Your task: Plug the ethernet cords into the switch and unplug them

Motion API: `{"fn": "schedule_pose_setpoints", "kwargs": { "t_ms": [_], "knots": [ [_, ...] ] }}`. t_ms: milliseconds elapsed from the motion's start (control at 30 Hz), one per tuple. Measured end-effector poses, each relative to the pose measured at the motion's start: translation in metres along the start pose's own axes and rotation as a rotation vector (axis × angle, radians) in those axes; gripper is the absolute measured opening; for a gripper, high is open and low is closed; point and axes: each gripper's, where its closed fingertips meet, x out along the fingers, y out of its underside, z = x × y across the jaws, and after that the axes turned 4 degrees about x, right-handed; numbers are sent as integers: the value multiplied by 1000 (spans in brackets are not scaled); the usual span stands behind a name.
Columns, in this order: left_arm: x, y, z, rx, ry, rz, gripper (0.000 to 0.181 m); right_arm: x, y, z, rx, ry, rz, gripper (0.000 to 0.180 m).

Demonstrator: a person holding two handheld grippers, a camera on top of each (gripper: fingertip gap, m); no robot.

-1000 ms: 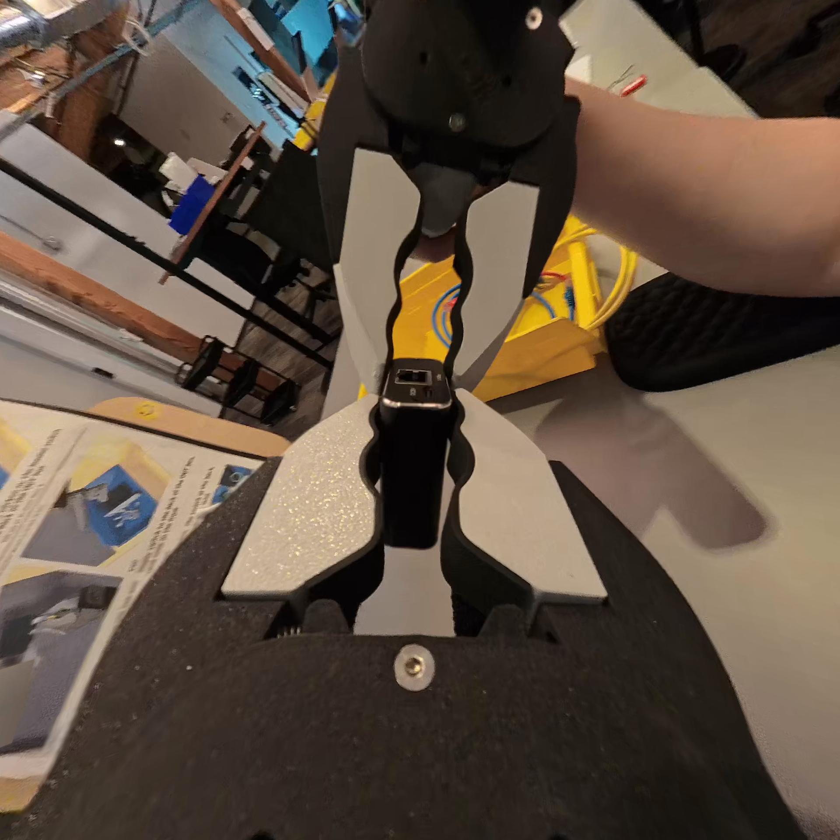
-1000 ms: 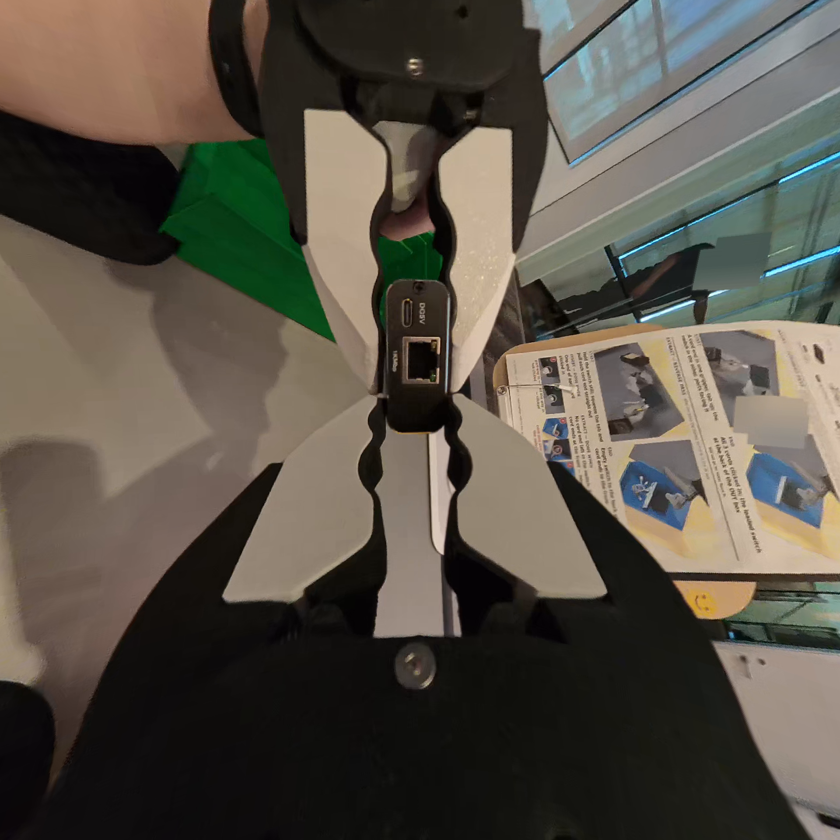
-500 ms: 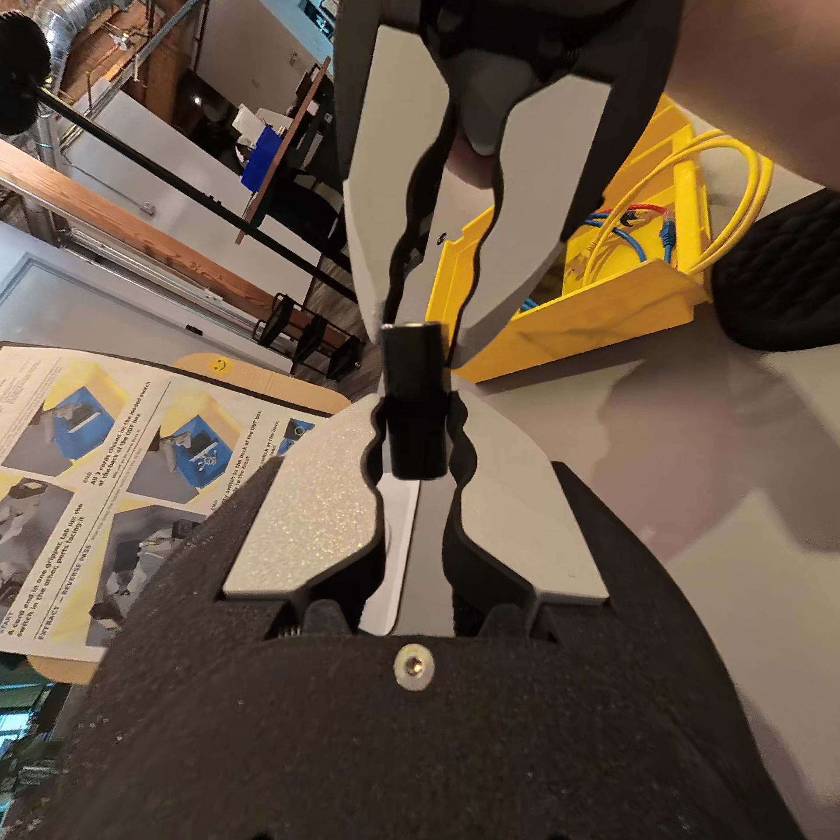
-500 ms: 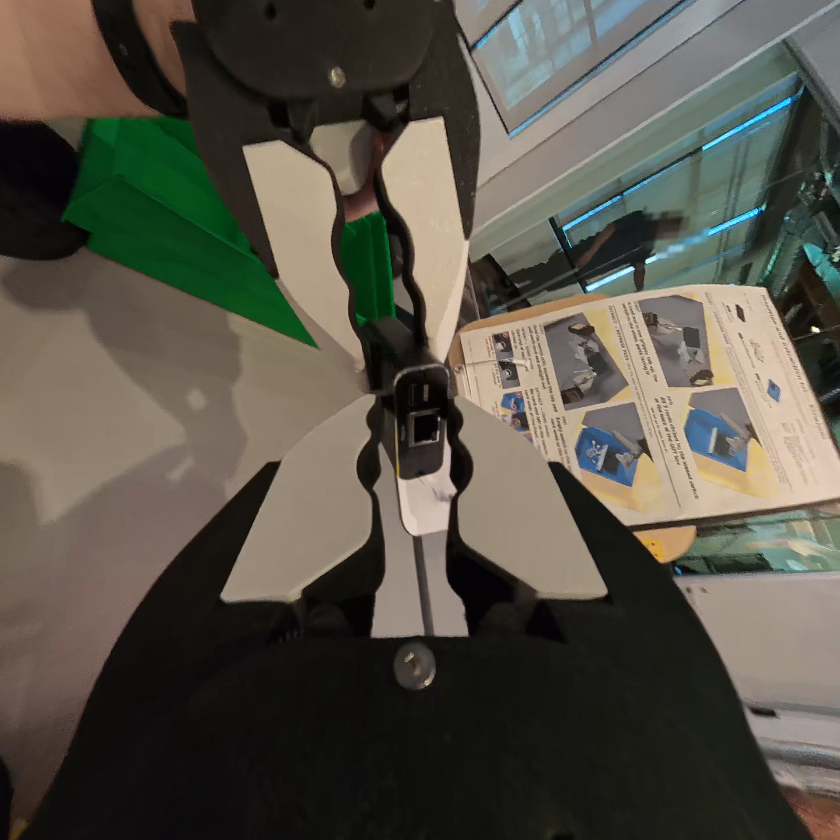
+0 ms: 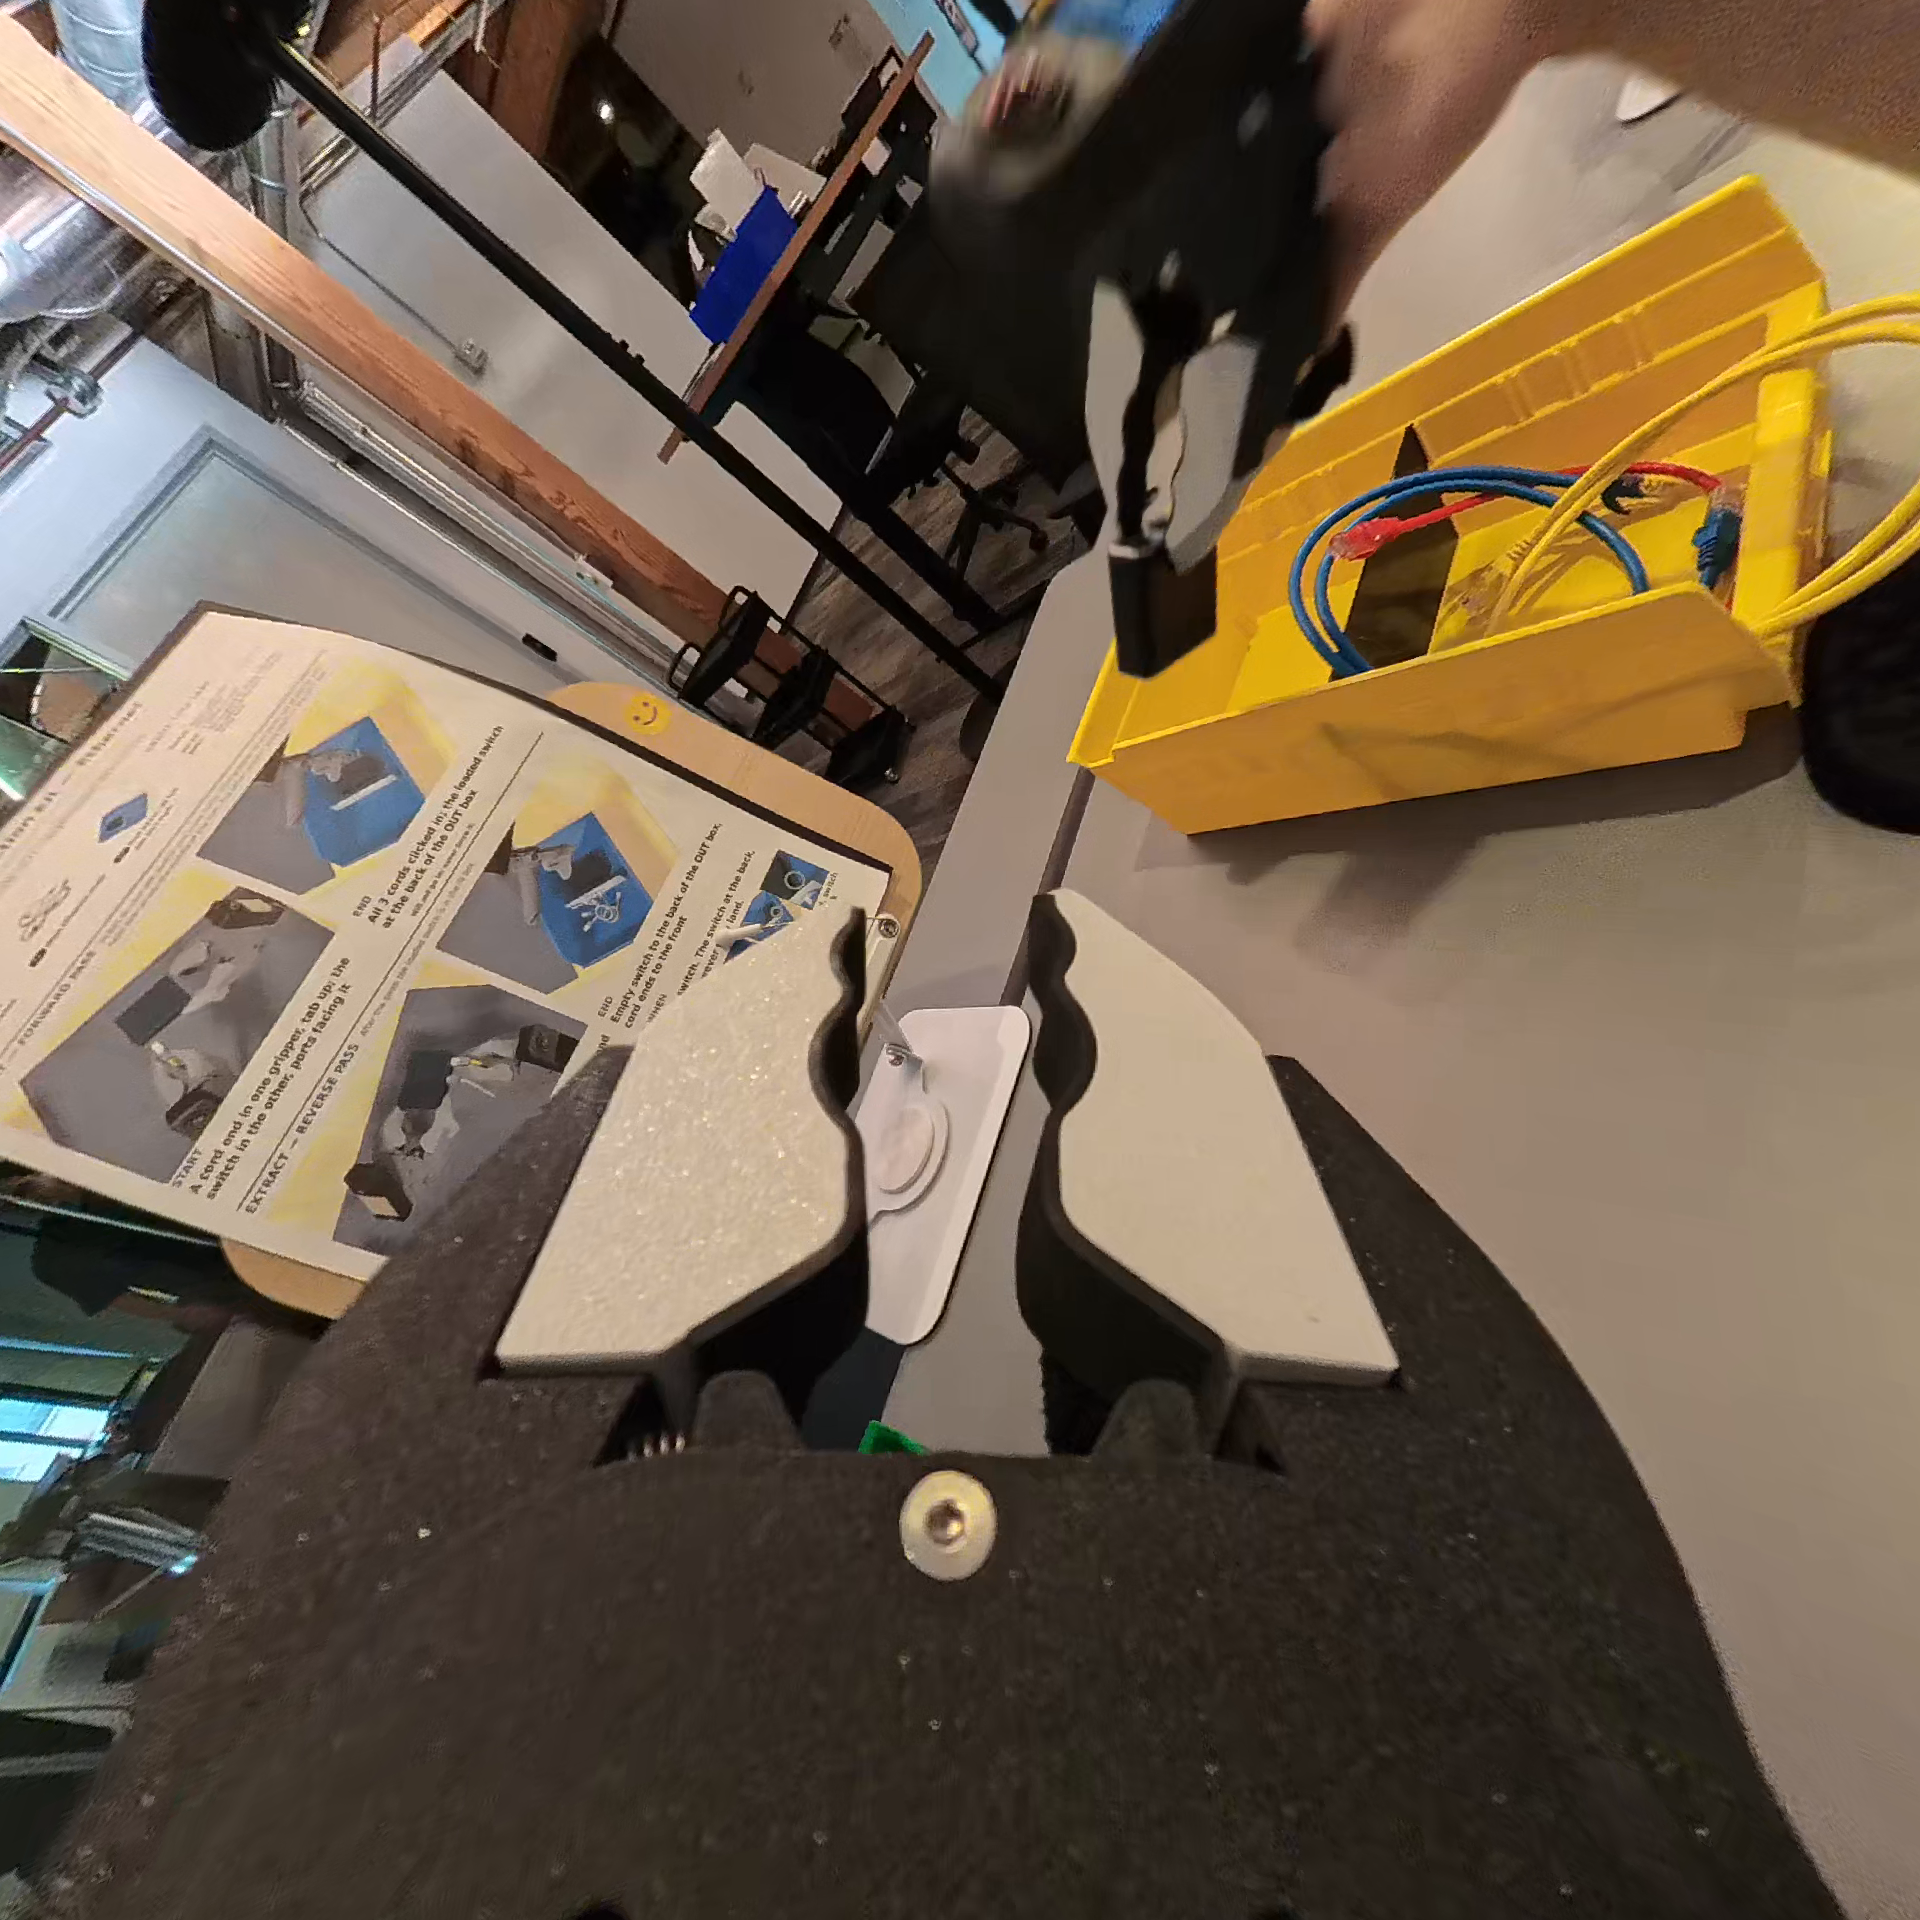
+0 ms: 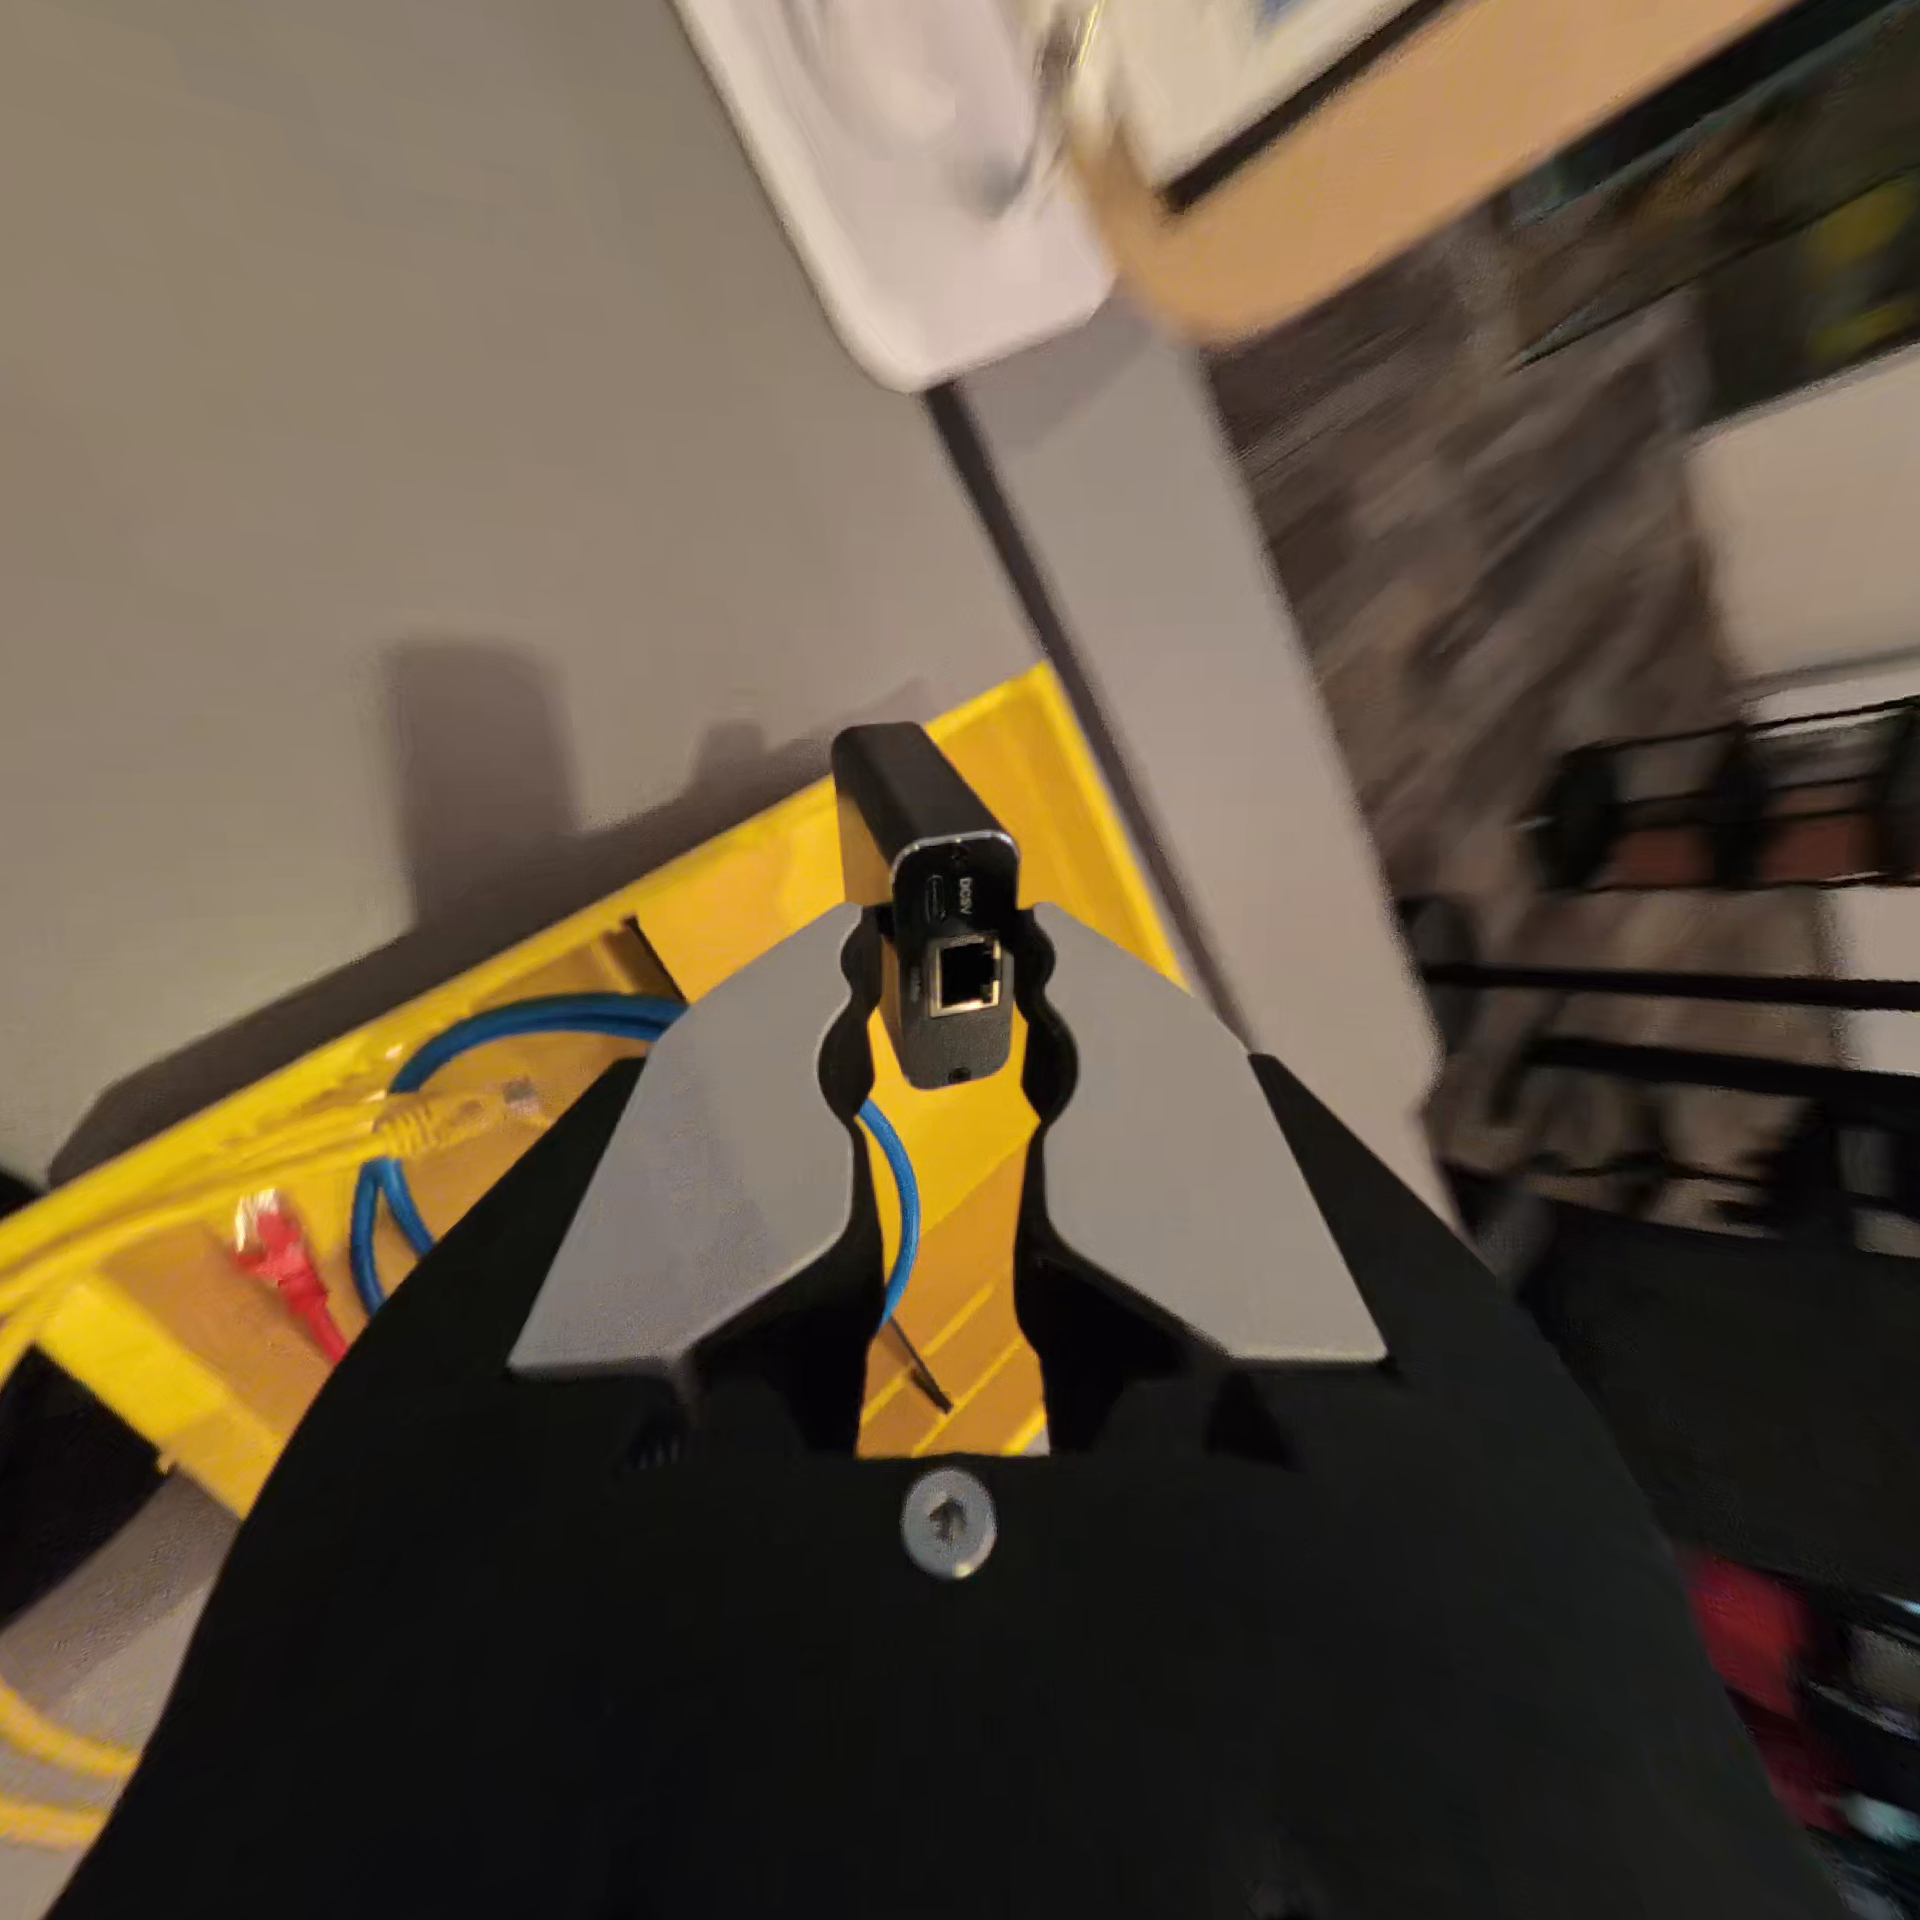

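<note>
Gripping the small black switch (image 6: 940,925) between the tips of its fingers, the right gripper (image 6: 945,987) holds it above the near end of the yellow bin (image 5: 1455,727), with one ethernet port and a smaller socket facing back toward the camera. The left gripper (image 5: 945,966) has its fingers parted wide with nothing between them, hanging over the grey worktop (image 5: 1507,1091) near a small white plate (image 5: 951,1122) and the printed instruction sheet (image 5: 343,914). Inside the bin lie the cords: a blue cord (image 5: 1475,540) looped round, a red plug (image 6: 281,1262) and a yellow cord (image 5: 1683,416) that trails out over the bin's wall. No cord is plugged in yet, so the job looks to be near its start. The sensible step now is for the empty left gripper to fetch a plug from the bin — best taken just behind the connector, so the clip stays free and the nose points straight out. The right gripper's hold is only at the fingertips and the switch sticks well out past them, so it may pivot under a push — line the plug up squarely with a port before pressing, and press along the switch's length rather than across it.
</note>
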Motion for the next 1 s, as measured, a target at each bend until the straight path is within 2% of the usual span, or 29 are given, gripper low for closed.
{"fn": "schedule_pose_setpoints", "kwargs": {
  "t_ms": [33,133,233,433,633,900,1000],
  "knots": [
    [-2,-1,-1,-4,8,-5,29,18,15,-4,45,-89,54,25],
    [-5,-3,-2,9,14,-4,28,55,53,-11,254,-282,170,25],
    [-6,-2,-4,26,23,10,28,74,76,-14,487,-394,235,24],
    [-4,1,-7,36,38,28,27,98,79,2,898,-648,218,24],
    [-1,3,-10,54,46,48,27,109,85,16,988,-746,311,25],
    [3,5,-15,68,62,72,27,115,98,13,978,-715,422,27],
    [6,6,-17,75,69,83,27,119,113,5,980,-644,469,27]
  ]
}}
